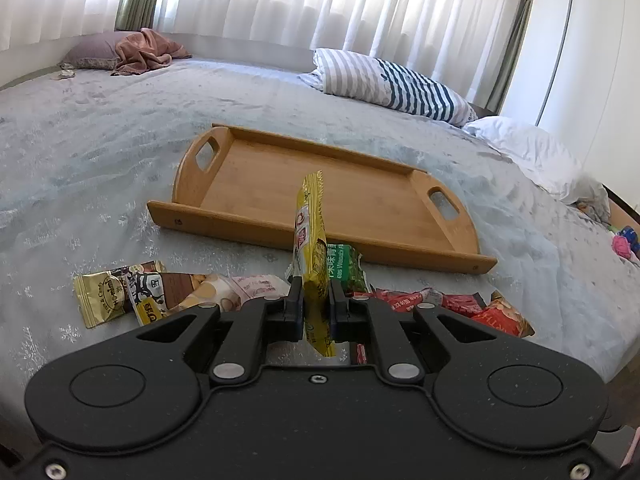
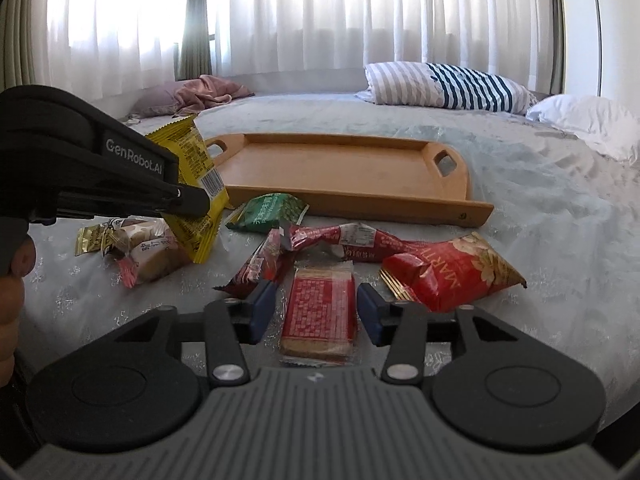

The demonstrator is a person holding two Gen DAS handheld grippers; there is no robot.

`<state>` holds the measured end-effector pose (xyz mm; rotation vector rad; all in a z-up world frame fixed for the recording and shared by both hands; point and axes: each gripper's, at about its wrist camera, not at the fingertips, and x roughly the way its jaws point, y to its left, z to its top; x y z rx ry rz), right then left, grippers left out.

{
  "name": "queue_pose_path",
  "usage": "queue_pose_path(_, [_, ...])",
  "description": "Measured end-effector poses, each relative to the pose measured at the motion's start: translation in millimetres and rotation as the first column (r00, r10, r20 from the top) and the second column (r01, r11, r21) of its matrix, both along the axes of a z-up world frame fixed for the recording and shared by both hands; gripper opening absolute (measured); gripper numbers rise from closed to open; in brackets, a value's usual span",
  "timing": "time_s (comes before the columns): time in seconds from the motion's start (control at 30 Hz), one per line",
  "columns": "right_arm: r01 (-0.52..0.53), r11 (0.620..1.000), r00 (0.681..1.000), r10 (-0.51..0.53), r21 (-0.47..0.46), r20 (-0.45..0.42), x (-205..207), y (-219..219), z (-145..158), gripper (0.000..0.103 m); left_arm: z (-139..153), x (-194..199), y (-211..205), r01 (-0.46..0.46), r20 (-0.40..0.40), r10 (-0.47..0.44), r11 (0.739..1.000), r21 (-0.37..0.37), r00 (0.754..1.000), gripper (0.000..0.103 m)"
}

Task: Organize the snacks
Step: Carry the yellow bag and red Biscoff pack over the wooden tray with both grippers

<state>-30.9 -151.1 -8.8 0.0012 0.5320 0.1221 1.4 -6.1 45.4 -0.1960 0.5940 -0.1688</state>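
My left gripper [image 1: 316,300] is clamped tight on a yellow pack [image 1: 310,240], held edge-on & upright, its top poking up in front of the tray [image 1: 248,224]. From the right cam the same pack [image 2: 196,160] hangs off the bed, pinched near its barcode, a bit left of the tray's near-left corner.

My right gripper [image 2: 316,310] sits low over the bed w/ jaws partway apart. A red wafer pack [image 2: 320,312] lies flat between the blue pads [image 2: 262,312]; a gap shows on both sides, so pads aren't touching it, nothing held.

Wooden tray [image 2: 348,208] lies on the grey bedspread [image 2: 540,208] w/ nothing inside it, handles at both ends.

Rest of the snacks lie loose on the bed just in front of the tray:
- green pack [image 2: 268,212] right by the tray's front rail
- two long red packs [image 2: 256,264] crossing each other
- red bag [image 2: 452,272] just right of my right pad
- gold pack [image 2: 88,238] & pale cake packs [image 2: 148,252] on the left, under the yellow one

Striped pillow [image 2: 448,86] & white pillow [image 2: 588,124] well behind the tray.
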Motion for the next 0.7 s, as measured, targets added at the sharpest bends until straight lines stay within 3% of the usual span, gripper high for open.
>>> queue_pose_path(0.07, [0.015,1.000,1.000,-0.015,-0.004,-0.007,1.0,-0.4,-0.7,0.039,0.3,1.0,-0.5,0.000,-0.001,0.000,1.000,-0.001,1.000,0.010])
queue_pose_path(0.7, [0.028,0.999,0.997,-0.031,0.036,0.067,13.7,-19.8,29.7,0.038,11.6,19.0,1.5,0.004,0.012,-0.004,0.999,-0.048,1.000,0.010])
